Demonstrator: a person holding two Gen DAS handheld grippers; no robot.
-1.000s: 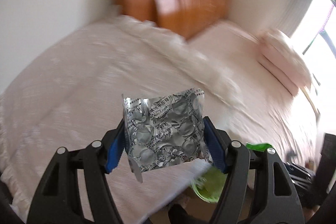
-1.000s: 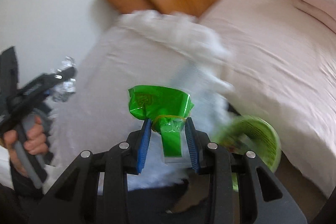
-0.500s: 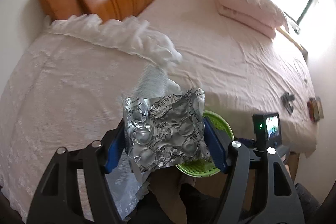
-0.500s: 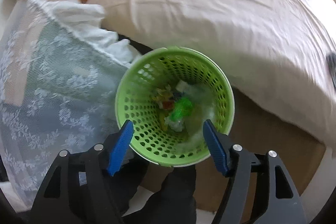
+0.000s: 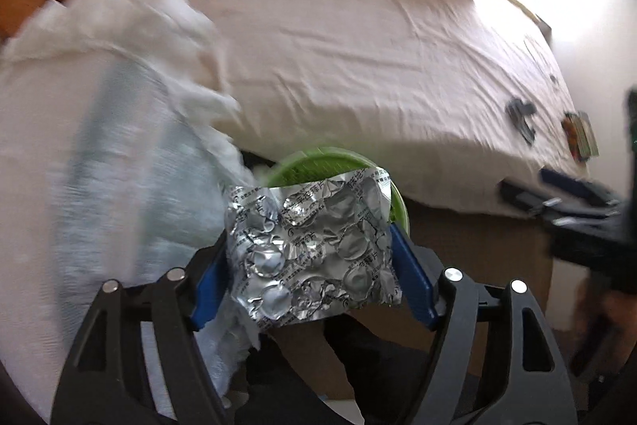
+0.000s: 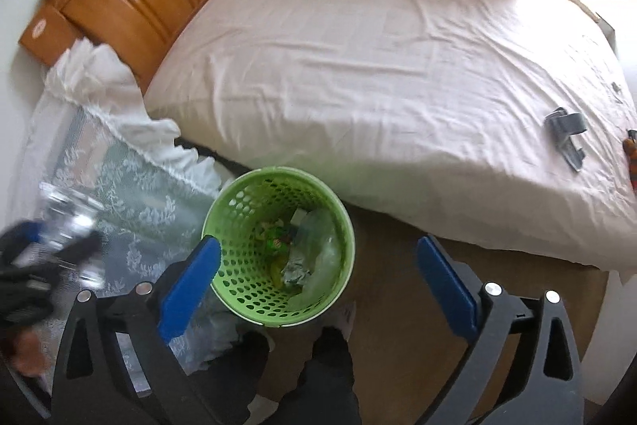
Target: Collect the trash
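The left tongs point(image 5: 310, 249) are clamped on a crumpled silver foil blister pack point(image 5: 312, 245), held flat between the blue pads point(image 5: 410, 277) with its top edge standing above them. Just behind the pack, the rim of a round green perforated plastic waste basket point(image 5: 302, 166) shows, so the pack sits near the basket but seemingly not squarely over its mouth.

The right tongs point(image 6: 314, 273) are spread wide and hold nothing; they hang above the same basket point(image 6: 239, 226), which stands on the floor against the side of the bed with the pale pink sheet point(image 6: 378, 66). Crumpled scraps and a green wrapper already lie in its bottom.

The likely next step is dropping the pack in. The foil sheet is light and broad, so a release off-centre could let it catch the rim or flutter onto the floor or the white lace cloth point(image 6: 131, 194) beside the basket. The left view is blurred, which suggests motion; letting go mid-swing would make a miss more likely. The two tongs are near each other and could bump.
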